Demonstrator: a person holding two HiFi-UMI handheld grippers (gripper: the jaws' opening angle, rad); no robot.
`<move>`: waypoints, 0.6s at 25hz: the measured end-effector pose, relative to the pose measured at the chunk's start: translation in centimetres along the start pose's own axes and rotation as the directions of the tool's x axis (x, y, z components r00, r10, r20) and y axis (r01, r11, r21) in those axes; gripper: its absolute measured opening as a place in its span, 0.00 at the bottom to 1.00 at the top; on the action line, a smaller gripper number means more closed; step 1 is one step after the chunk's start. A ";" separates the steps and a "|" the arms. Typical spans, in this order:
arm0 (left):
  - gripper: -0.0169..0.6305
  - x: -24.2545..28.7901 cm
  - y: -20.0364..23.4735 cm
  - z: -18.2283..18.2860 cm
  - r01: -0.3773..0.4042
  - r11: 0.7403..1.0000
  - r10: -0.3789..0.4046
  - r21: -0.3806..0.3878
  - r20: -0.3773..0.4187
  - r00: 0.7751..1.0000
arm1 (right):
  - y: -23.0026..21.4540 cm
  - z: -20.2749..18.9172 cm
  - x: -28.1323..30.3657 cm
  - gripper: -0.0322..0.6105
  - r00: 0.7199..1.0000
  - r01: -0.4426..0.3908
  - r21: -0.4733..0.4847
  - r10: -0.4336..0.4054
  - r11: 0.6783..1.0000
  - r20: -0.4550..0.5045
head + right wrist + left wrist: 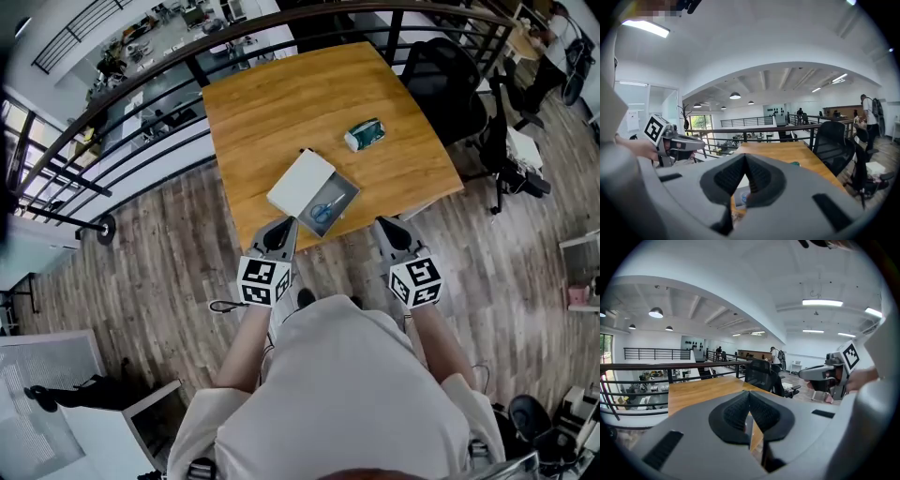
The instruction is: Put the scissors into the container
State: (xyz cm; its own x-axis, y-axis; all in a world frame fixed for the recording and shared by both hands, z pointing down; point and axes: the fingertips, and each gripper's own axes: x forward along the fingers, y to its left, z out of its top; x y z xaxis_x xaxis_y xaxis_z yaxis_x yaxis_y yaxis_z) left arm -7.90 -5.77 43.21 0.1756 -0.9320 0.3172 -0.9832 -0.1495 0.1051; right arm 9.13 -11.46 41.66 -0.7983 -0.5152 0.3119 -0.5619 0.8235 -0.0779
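We hold the left gripper (pixel 278 232) and the right gripper (pixel 391 230) low in front of our body, side by side but apart, both pointing forward. On each one the jaws are together, with nothing between them.

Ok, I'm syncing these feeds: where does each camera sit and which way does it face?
Head view: on the person's head, facing steeply down at table, container, scissors; torso, arms, left claw, right claw show.
Left gripper view: on the left claw, facing along its shut jaws over the table; right claw at right.
Right gripper view: on the right claw, likewise, jaws shut; left claw at left.
Both share table and black chair.
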 end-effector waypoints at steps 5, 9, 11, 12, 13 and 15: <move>0.02 0.1 -1.7 0.5 -0.002 1.000 0.002 -0.008 0.010 1.000 | -0.8 0.5 -1.3 0.05 1.000 -0.026 0.008 0.026 1.000 0.005; 0.02 0.0 -2.4 0.5 0.000 1.000 0.001 -0.010 0.012 1.000 | -1.1 0.4 -1.7 0.05 0.999 -0.032 -0.001 0.032 0.999 0.006; 0.02 -0.1 -2.3 0.6 0.000 1.000 0.000 -0.009 0.010 1.000 | -1.0 0.6 -1.6 0.05 0.999 -0.033 -0.001 0.033 0.999 0.008; 0.02 -0.2 -2.4 0.6 0.000 1.000 0.000 -0.009 0.011 1.000 | -1.0 0.7 -1.6 0.05 0.999 -0.033 -0.001 0.033 0.999 0.009; 0.02 -0.2 -2.5 0.6 0.001 1.000 0.000 -0.009 0.011 1.000 | -1.0 0.7 -1.7 0.05 0.999 -0.033 -0.001 0.033 0.999 0.011; 0.02 -0.1 -2.8 0.5 0.001 1.000 -0.001 -0.011 0.012 1.000 | -1.1 0.5 -2.0 0.05 0.999 -0.035 -0.002 0.035 0.999 0.014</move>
State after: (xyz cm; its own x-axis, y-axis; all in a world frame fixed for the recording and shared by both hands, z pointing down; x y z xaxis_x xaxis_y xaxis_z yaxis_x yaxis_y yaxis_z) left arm -5.16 -5.36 42.43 0.1756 -0.9357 0.3059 -0.9824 -0.1464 0.1160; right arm 11.26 -11.43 40.60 -0.8206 -0.4891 0.2957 -0.5330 0.8416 -0.0871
